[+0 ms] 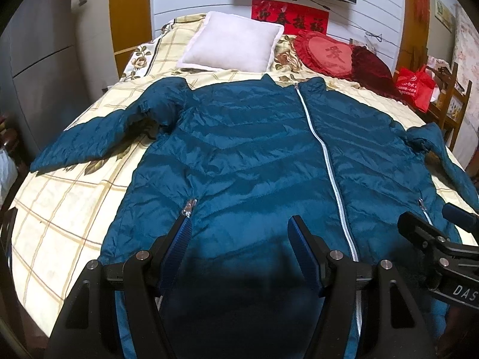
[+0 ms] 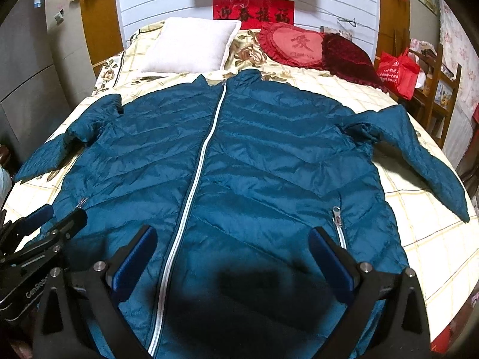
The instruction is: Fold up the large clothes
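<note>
Teal quilted puffer jacket with a white front zipper spread flat, front up, across the cream plaid bedspread, collar at the far end toward the pale square pillow, hem at the near edge. Both sleeves angled out to left and right, lying on the bed.

Looks light and squishy, shiny shell so probably slippery, and puffy enough to spring back after a fold. No stiffness to speak of. Best bet for a hold, guessing here: pinch the hem corners or a sleeve cuff, where the fabric is thin enough to fit between the pads; the padded middle would likely just slide out.

Left gripper hovering over the near hem, left of the zipper, tilted downward, pads apart, nothing pinched. Right gripper same deal on the right of the zipper near the pocket zip, also angled down, spread wide and empty. Side by side, close together. No folding done yet by the look of it.
</note>
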A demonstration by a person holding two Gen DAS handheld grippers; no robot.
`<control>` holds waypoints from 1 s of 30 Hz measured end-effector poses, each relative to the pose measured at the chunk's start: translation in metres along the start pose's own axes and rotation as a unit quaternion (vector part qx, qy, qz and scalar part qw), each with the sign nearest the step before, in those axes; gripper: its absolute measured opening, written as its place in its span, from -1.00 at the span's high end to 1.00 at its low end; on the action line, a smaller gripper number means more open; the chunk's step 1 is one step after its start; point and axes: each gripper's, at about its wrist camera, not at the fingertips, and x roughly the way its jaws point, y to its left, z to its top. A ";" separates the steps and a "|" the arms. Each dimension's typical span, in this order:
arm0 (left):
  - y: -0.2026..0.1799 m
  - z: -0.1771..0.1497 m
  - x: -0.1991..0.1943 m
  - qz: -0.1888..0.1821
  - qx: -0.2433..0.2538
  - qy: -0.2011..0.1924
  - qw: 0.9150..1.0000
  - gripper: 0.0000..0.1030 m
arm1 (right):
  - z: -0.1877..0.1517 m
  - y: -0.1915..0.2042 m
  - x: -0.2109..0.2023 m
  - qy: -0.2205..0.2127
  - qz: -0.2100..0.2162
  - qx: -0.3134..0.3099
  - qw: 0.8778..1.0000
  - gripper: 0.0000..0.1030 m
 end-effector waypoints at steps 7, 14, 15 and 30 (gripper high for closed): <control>-0.008 -0.004 -0.022 0.000 0.014 -0.005 1.000 -0.20 | -0.010 0.000 -0.024 -0.010 0.012 0.000 1.000 -0.99; -0.003 -0.015 -0.041 0.004 0.008 -0.009 1.000 -0.20 | -0.018 0.002 -0.045 -0.024 0.016 -0.007 1.000 -0.99; -0.002 -0.016 -0.042 0.004 0.006 -0.009 1.000 -0.20 | -0.018 0.003 -0.048 -0.026 0.017 -0.008 0.999 -0.99; 0.013 -0.032 -0.061 0.005 -0.016 0.001 1.000 -0.20 | -0.031 0.012 -0.075 -0.029 0.029 -0.016 0.999 -0.99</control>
